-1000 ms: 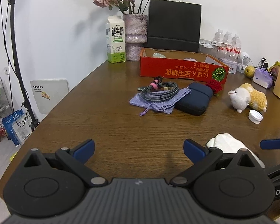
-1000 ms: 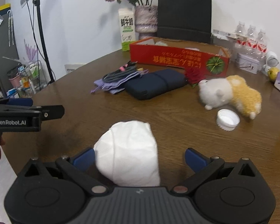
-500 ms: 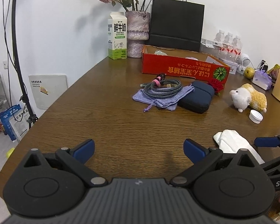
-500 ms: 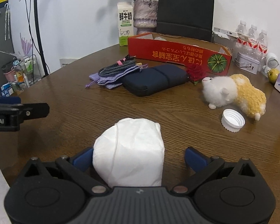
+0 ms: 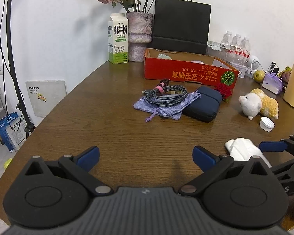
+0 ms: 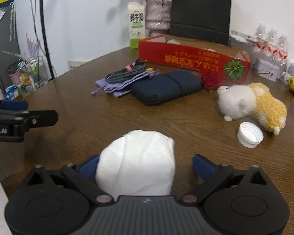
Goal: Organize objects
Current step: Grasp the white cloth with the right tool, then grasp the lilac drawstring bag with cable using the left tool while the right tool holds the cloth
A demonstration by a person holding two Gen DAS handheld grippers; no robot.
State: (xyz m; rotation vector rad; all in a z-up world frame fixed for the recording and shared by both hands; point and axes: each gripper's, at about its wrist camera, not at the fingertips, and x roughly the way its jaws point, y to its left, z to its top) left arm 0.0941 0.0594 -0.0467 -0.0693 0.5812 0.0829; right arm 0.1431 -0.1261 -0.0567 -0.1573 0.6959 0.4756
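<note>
My right gripper [image 6: 145, 166] is standing wide, its jaws having just been closing in around the white crumpled tissue [image 6: 136, 162] that is lying between them on the wooden table [image 6: 100, 121]. The left blue pad [image 6: 88, 165] is sitting against or just beside the tissue's edge; I cannot tell whether it is touching. The right pad is standing clear, with bare wood showing between it and the tissue. I am therefore recording this claw as released, not yet gripping. It is pointing downward toward the tabletop.

My left gripper [image 5: 146, 154] is also standing wide open, holding nothing, with only bare table between its pads. It is pointing down at the table edge, and in the right wrist view it is showing at 9 o'clock. In the left wrist view the tissue [image 5: 243, 150] is lying at 3 o'clock, just beyond the right-hand pad.

Further items noted from the right wrist view: a dark blue pouch [image 6: 166, 90] is lying at 12 o'clock, with a coiled cable [image 6: 125, 73] resting on a lilac drawstring bag [image 6: 115, 86] at 11 o'clock. A plush sheep [image 6: 250, 103] is lying on its side at 2 o'clock, with a white bottle cap [image 6: 249, 132] just beside it. A red cardboard box [image 6: 192, 58] is standing beyond the pouch, with a red flower [image 6: 210, 80] against its front.
</note>
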